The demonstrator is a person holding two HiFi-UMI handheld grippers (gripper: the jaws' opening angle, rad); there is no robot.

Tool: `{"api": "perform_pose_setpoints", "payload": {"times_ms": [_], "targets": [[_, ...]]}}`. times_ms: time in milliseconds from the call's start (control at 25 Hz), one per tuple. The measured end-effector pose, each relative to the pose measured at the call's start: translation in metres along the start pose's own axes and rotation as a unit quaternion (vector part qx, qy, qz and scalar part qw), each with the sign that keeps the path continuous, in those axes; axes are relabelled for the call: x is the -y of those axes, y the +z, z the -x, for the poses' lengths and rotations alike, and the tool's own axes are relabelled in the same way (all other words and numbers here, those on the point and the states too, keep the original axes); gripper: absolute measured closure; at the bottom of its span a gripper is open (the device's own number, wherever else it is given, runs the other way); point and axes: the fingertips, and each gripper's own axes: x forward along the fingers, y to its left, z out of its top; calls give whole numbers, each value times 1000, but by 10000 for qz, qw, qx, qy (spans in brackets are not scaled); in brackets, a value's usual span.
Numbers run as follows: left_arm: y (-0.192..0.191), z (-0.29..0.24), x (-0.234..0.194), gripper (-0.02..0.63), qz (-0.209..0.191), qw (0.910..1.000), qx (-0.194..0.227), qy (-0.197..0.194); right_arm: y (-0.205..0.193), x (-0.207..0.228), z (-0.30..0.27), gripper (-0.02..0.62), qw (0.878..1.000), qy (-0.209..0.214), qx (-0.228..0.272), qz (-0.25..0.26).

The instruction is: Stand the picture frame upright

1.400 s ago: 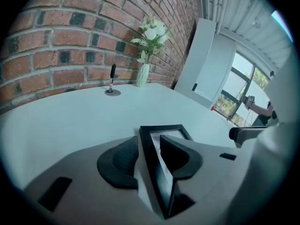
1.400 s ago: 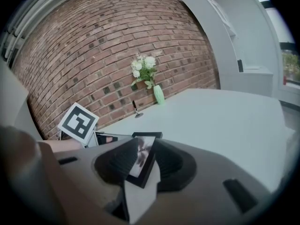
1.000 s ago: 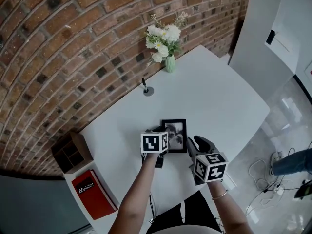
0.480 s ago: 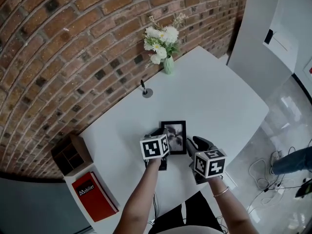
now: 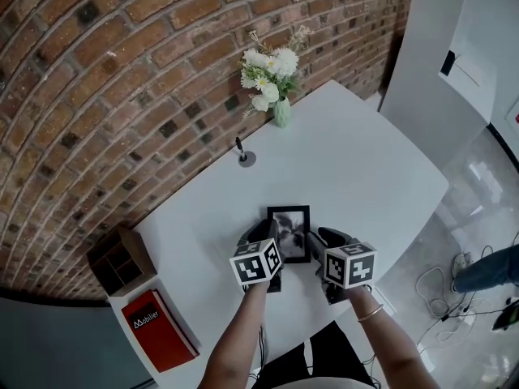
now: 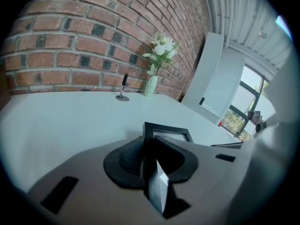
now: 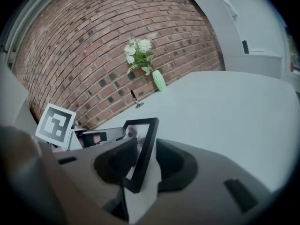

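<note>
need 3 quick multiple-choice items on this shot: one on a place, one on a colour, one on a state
1. Where does the flower vase stand?
A. on the table by the brick wall
B. on the floor
C. on a red book

2. What colour is the picture frame's border?
A. white
B. red
C. black

3. How is the picture frame placed?
A. hanging on the wall
B. between the fingers of both grippers
C. alone, far from both grippers

1 A: the flower vase stands at the far edge of the table, against the brick wall.
2 C: the picture frame has a black border.
3 B: each gripper view shows a frame edge between the fingers, those of the left gripper closing on it, and those of the right gripper.
</note>
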Motion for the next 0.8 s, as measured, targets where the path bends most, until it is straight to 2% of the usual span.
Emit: {"api": "perform_pose_setpoints", "payload": {"times_ms": [240, 480, 640, 800], "targets": [[6, 9, 1, 541, 61, 9995, 274, -134, 1, -5, -11, 445, 9992, 309, -153, -202], [13, 15, 4, 541, 66, 9984, 497, -271, -3, -2, -22, 443, 9984, 371, -290, -300], [13, 17, 6, 541, 101, 9979, 530, -364, -5, -5, -27, 445, 9968, 593, -388, -357], [14, 21, 9, 541, 135, 9976, 565, -375, -3, -12, -26, 446, 9965, 723, -403, -151]]}}
